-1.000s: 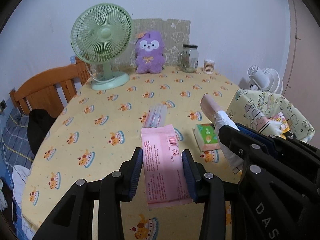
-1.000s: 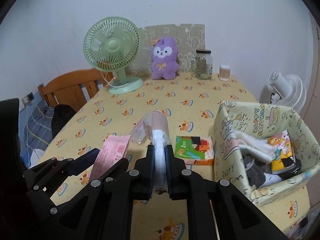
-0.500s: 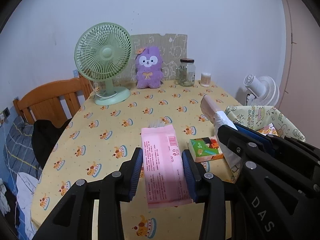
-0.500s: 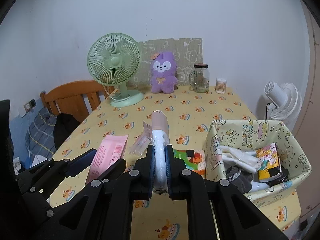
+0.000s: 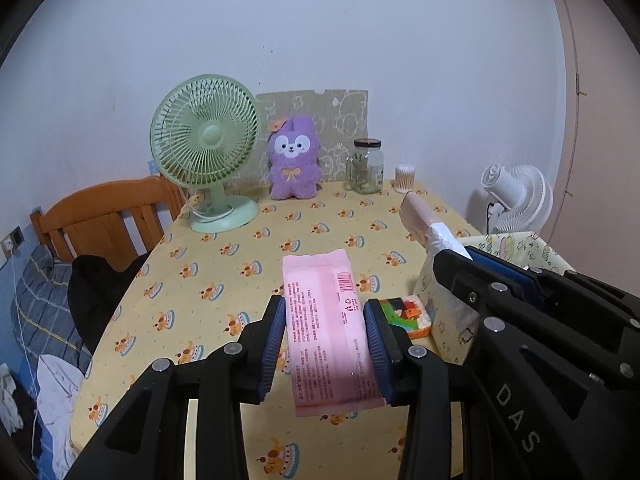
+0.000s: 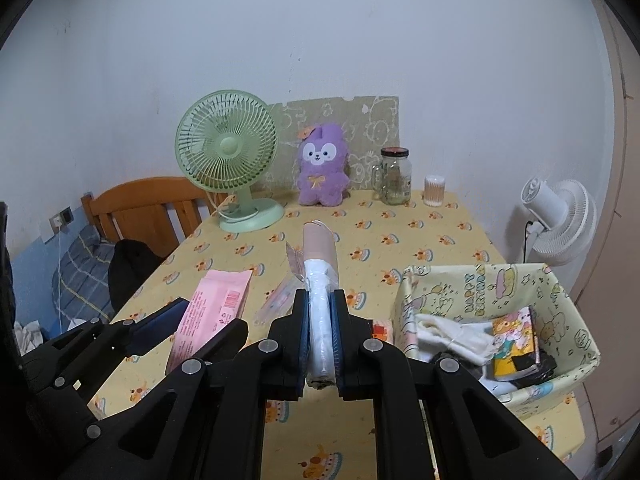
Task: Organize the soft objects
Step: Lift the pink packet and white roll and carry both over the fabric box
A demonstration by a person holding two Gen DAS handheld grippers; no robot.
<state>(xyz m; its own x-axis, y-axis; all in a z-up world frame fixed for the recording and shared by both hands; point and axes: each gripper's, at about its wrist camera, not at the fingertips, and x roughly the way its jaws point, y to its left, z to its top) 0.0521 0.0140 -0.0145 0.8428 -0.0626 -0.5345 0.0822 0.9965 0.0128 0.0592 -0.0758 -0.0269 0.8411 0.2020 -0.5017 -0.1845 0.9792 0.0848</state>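
Over table (image 5: 224, 280), pink packet (image 5: 326, 320) lengthwise, fanward.

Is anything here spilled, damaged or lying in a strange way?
Nothing stands out. The left gripper holds a pink packet, the right gripper a wrapped roll. The basket stands upright on the table.

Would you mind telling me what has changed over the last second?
Both hand-held grippers rose away from the table, carrying their loads: the left stays clamped on the pink packet, the right on the rolled bundle. The basket, green fan and plush toy stayed put.
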